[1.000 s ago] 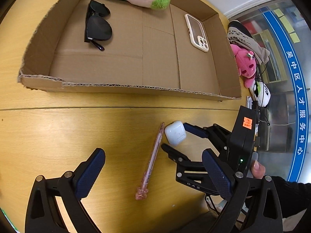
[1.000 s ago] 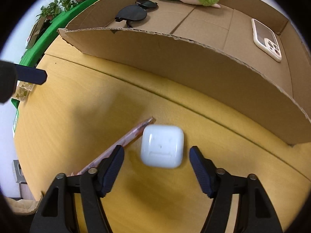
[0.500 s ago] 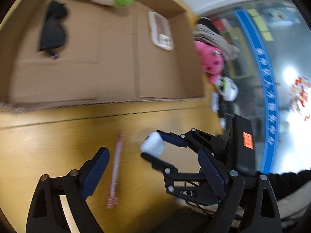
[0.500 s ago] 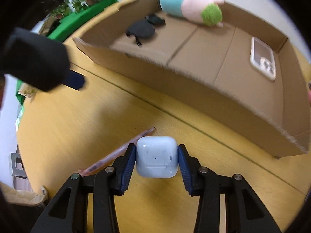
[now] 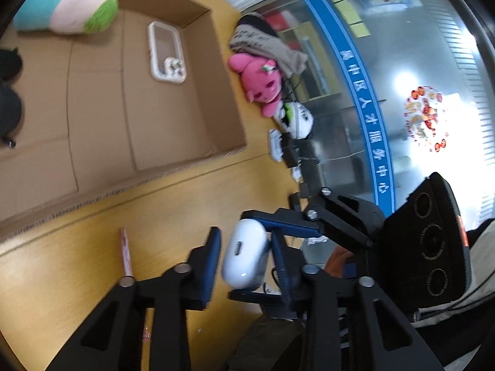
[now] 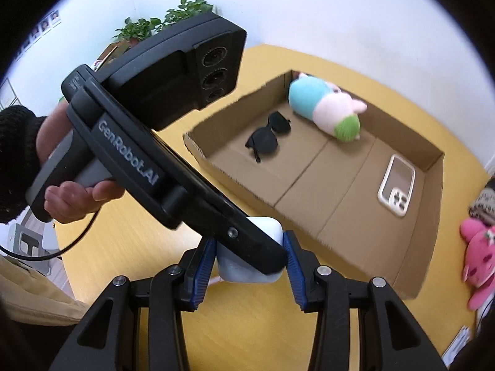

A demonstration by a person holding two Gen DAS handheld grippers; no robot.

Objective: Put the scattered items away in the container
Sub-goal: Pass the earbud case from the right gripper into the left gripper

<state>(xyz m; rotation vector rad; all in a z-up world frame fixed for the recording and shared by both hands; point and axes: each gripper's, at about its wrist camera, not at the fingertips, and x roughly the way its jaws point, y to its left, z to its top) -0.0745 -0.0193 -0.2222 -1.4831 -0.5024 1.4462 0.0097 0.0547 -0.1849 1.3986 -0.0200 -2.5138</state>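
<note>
A white earbuds case [image 5: 245, 255] [image 6: 235, 270] is lifted above the yellow table. My right gripper [image 6: 249, 262] is shut on it. My left gripper [image 5: 247, 259] has closed in around the same case, its pads [image 5: 213, 259] at the case's sides. Whether they press it I cannot tell. A pink pen [image 5: 126, 252] lies on the table left of the case. The shallow cardboard box [image 6: 355, 225] [image 5: 191, 167] holds black sunglasses [image 6: 267, 137], a blue-pink plush [image 6: 324, 109] and a phone [image 6: 396, 185].
A pink plush toy [image 5: 263, 80] [image 6: 478, 256], a folded cloth [image 5: 266, 43] and small items with cables [image 5: 294, 136] lie beyond the box's right end. A glass wall stands behind them. Potted plants [image 6: 161, 21] stand at the far wall.
My right gripper shut on the earbuds case and lifted it off the table. My left gripper swung right and narrowed its jaws around the lifted case.
</note>
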